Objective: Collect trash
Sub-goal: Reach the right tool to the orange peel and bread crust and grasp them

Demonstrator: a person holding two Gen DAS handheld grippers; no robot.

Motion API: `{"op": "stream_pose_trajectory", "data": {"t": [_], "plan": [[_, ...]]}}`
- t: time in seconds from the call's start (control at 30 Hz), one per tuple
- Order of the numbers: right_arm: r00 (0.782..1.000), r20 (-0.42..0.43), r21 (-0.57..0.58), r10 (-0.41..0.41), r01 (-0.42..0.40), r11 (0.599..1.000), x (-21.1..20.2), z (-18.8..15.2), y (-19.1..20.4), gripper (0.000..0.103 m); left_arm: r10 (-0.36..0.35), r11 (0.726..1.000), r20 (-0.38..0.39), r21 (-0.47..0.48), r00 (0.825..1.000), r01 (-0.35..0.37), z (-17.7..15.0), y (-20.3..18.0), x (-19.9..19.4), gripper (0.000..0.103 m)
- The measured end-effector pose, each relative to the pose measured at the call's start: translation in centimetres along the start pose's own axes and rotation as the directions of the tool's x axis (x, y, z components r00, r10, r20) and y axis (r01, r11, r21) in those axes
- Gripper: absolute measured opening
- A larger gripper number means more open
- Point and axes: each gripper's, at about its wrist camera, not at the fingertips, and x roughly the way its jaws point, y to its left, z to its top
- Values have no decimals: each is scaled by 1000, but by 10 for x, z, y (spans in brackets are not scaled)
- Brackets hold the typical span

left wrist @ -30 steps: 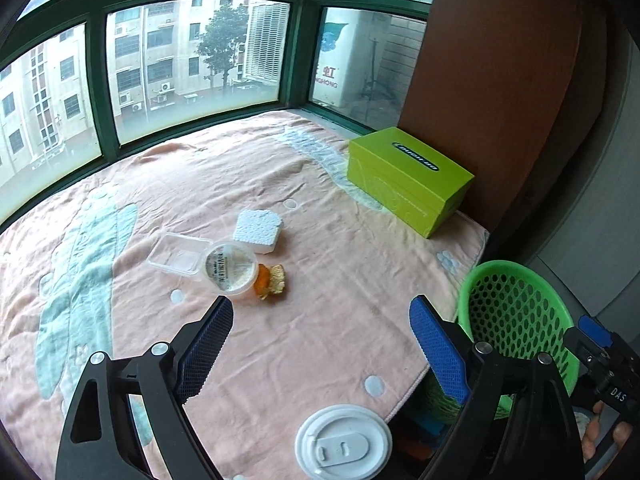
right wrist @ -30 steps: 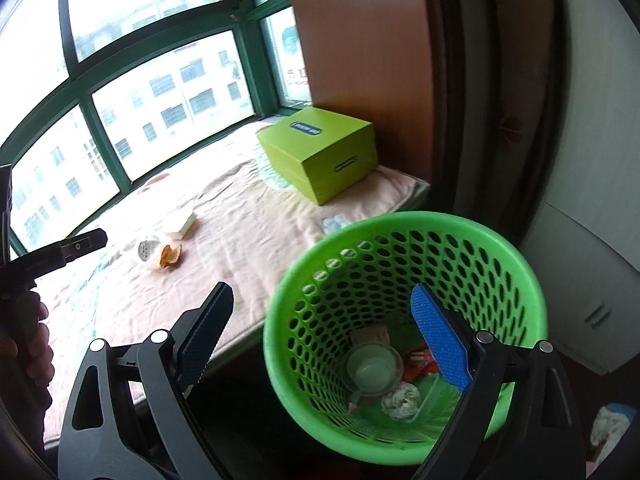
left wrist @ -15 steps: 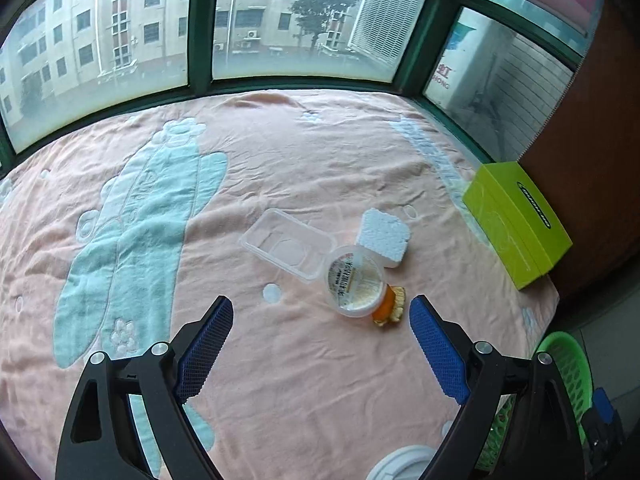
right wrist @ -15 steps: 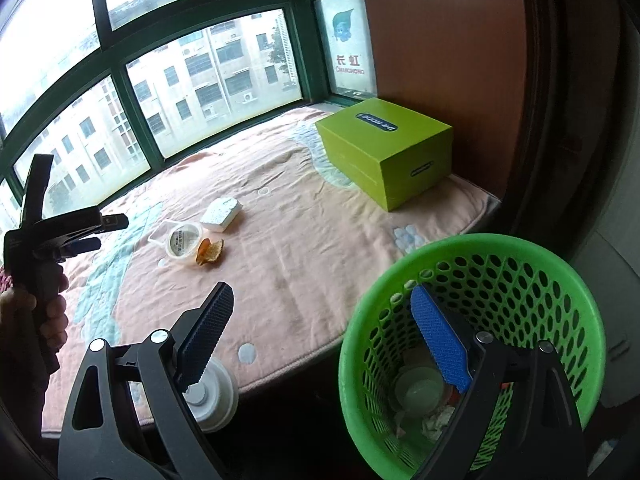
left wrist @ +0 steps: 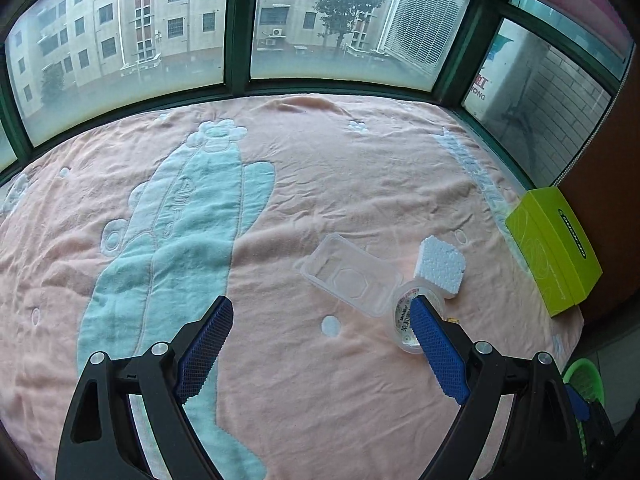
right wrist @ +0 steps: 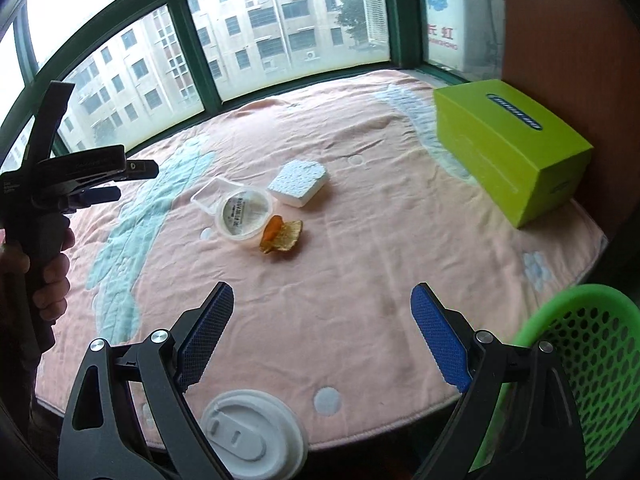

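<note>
Trash lies on the pink blanket (left wrist: 360,184): a clear plastic tray (left wrist: 352,280), a round clear cup (left wrist: 402,320) on its side, and a white foam block (left wrist: 440,266). My left gripper (left wrist: 320,308) hovers open above the blanket, and its right finger covers part of the cup. In the right wrist view the cup (right wrist: 244,218), the foam block (right wrist: 298,182) and an orange peel (right wrist: 280,236) lie ahead of my open right gripper (right wrist: 322,296). A white cup lid (right wrist: 252,436) sits at the blanket's near edge under it. The green basket (right wrist: 580,380) stands at the lower right.
A lime green box (right wrist: 508,148) rests on the blanket's right side against a brown wall panel. Green-framed windows curve around the back. A hand (right wrist: 52,276) holds the left gripper (right wrist: 100,176) at the left. The basket's rim (left wrist: 584,380) shows beyond the blanket's right edge.
Both grippers swung left, away from the basket and over the blanket. The trash pile now sits nearer the right gripper and beside the left gripper's right finger. Both stayed open.
</note>
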Motion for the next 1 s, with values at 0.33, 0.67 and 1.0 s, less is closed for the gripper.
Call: {"op": "stream_pose_trajectory", "data": {"t": [0.33, 0.67, 1.0], "plan": [[990, -139, -72, 17, -27, 997, 87, 21, 24, 78, 7, 999, -3, -34, 1000, -7, 5, 28, 3, 87], [981, -191, -109, -17, -4, 994, 132, 27, 29, 60, 3, 999, -31, -55, 1000, -5, 0, 42, 13, 87], [986, -165, -106, -27, 9, 994, 122, 26, 25, 38, -74, 997, -71, 10, 995, 74, -16, 12, 25, 87]]}}
